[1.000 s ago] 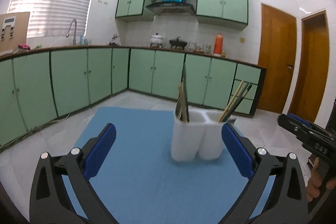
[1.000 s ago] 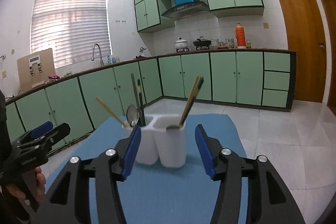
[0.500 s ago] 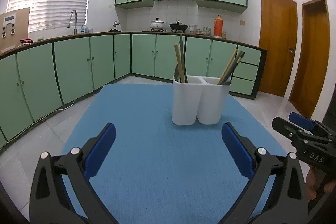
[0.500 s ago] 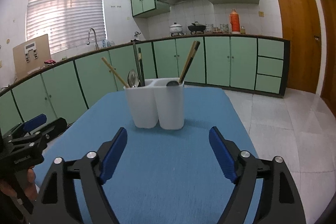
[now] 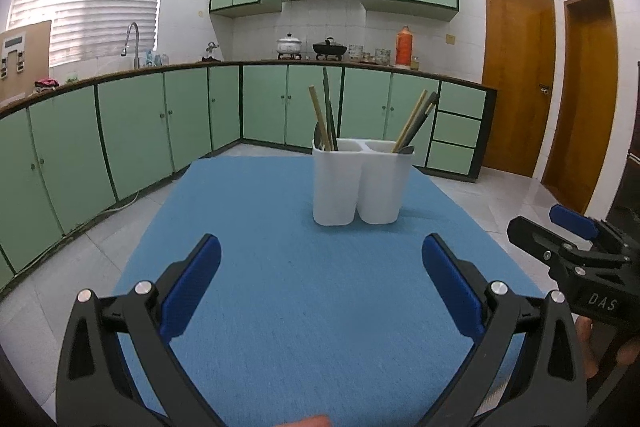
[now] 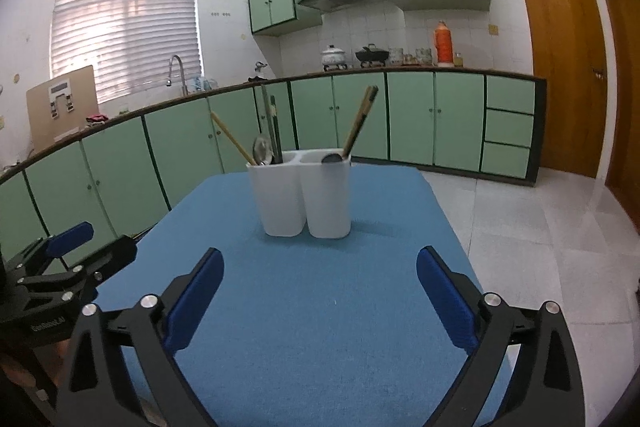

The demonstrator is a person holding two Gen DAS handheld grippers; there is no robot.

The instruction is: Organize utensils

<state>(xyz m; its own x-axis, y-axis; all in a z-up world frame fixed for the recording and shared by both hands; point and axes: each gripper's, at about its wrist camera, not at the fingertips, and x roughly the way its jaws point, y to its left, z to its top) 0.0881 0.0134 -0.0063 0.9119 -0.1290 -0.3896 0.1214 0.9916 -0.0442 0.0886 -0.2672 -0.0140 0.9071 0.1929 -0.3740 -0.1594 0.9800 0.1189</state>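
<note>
Both grippers' fingers wide, right [image 6: 320, 291] opening, empty; spoon [image 6: 262, 150] seemingly in holder [image 6: 298, 199].

White letters "DAS" on the right gripper [image 5: 576, 251] body, small print on left gripper [image 6: 68, 259] unreadable

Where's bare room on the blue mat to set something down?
Nearly all of the blue mat is bare. The widest patch lies between the white holder and the two grippers; there are narrower strips left and right of the holder. Only the holder's two compartments are crowded, with chopsticks and a spoon. Right gripper jaws are opening, nothing between; left gripper is open.
</note>
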